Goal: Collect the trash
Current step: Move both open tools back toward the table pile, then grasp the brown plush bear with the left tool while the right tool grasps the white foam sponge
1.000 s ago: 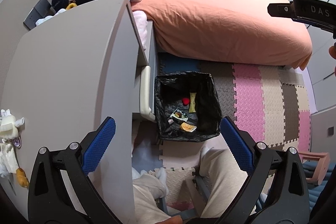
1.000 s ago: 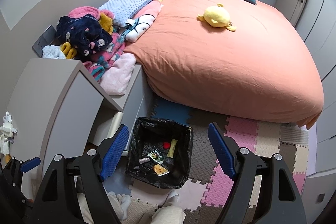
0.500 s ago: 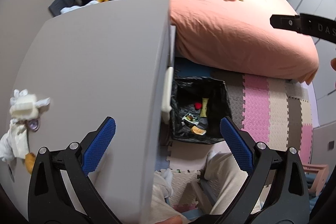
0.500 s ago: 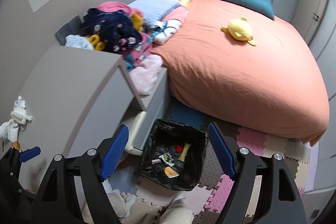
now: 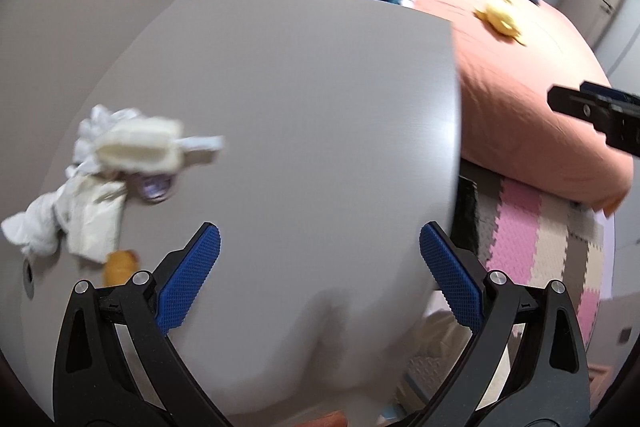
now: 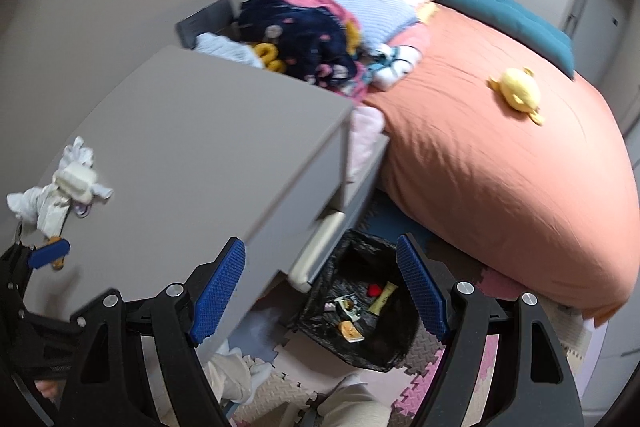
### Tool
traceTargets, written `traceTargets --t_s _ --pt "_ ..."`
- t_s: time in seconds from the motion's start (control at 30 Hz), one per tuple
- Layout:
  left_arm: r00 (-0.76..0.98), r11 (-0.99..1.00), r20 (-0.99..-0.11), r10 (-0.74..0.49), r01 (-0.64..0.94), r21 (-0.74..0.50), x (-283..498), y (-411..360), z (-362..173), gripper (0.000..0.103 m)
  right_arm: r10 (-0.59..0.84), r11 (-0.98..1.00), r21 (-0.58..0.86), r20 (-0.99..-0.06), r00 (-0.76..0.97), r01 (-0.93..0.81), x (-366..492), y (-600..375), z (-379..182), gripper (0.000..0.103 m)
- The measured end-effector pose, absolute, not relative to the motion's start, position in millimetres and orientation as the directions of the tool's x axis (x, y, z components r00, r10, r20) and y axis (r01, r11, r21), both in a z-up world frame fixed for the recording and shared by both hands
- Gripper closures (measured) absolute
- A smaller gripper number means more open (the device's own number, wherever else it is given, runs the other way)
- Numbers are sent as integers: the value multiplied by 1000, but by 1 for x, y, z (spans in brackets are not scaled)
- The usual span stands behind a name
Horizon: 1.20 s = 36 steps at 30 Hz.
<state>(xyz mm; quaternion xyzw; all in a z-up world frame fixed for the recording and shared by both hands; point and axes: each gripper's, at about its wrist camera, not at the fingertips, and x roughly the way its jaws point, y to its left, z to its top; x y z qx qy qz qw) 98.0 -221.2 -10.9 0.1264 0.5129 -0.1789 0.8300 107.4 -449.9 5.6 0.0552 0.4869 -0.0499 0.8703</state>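
Left gripper hangs over the grey desk top, jaws spread wide, nothing between the blue pads. Right gripper is also spread and empty, sitting above the desk's front edge and the bin.

Trash pile lies on the desk's left side: crumpled white tissues, a cream wad, a purplish wrapper, plus a small orange scrap nearest the left gripper's left finger. No contact with either gripper. Left view is motion-blurred, so finer detail can't be told.

Black-lined trash bin stands on the foam floor mat beside the desk, wrappers and a red bit already inside. Orange bed behind it.
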Motion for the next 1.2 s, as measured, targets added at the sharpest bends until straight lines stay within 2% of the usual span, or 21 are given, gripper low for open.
traceTargets --t_s 0.37,0.77,0.83,0.9,1.0,1.07,1.2 --pt "456 975 -888 -51 215 55 112 -123 -15 6 88 996 83 -855 511 -33 146 -371 -2 25" --pt "404 994 -913 -44 107 -1 123 -78 -35 7 139 986 79 -867 479 -144 171 -308 -10 25" --pt "395 995 -917 -45 104 -4 126 -76 -39 14 144 984 76 -867 477 -160 176 -300 -10 25" --pt "366 993 -929 -58 115 -16 128 -75 -44 26 148 982 74 -868 474 -172 181 -292 -10 25" --pt "337 993 -939 -71 117 -33 130 -69 -51 38 164 977 77 -869 466 -200 190 -279 -11 25" --pt "333 992 -939 -80 115 -44 129 -65 -52 41 178 973 87 -869 461 -213 194 -271 -12 25" --pt "342 992 -935 -91 112 -55 129 -56 -50 56 203 965 101 -872 445 -242 204 -252 -17 25"
